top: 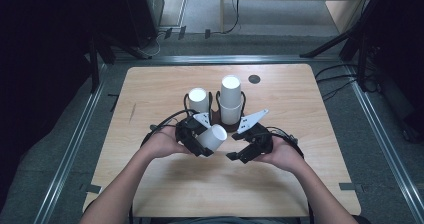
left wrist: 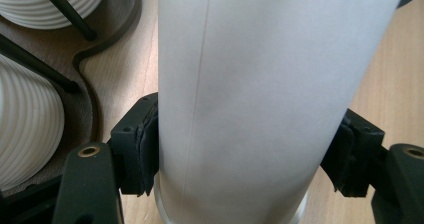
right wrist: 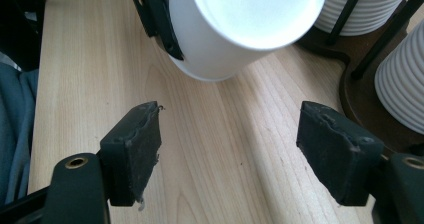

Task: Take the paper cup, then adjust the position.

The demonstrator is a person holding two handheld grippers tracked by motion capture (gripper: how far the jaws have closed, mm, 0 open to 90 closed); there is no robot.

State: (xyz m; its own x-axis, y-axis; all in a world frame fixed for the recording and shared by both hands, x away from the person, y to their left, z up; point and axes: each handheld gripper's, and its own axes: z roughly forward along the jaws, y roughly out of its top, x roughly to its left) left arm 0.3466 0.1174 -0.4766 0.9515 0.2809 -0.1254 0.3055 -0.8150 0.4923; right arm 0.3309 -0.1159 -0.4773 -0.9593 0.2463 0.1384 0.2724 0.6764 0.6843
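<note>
Left fingers (left wrist: 240,159): clamped on the white cup (top: 212,137), held tilted.
Right fingers (right wrist: 240,149): apart, empty, just below the cup.
Advice: close squarely on the cup wall; avoid crushing.

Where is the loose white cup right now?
The white cup is clamped in the left gripper, tilted above the table at centre in the high view, just in front of the cup holder, with the right gripper open alongside.

High view overlooks table (top: 150,89); claw views share cup (left wrist: 260,94)

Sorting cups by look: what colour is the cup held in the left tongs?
Plain white cup, smooth-sided; clearest in the left gripper view.
</note>
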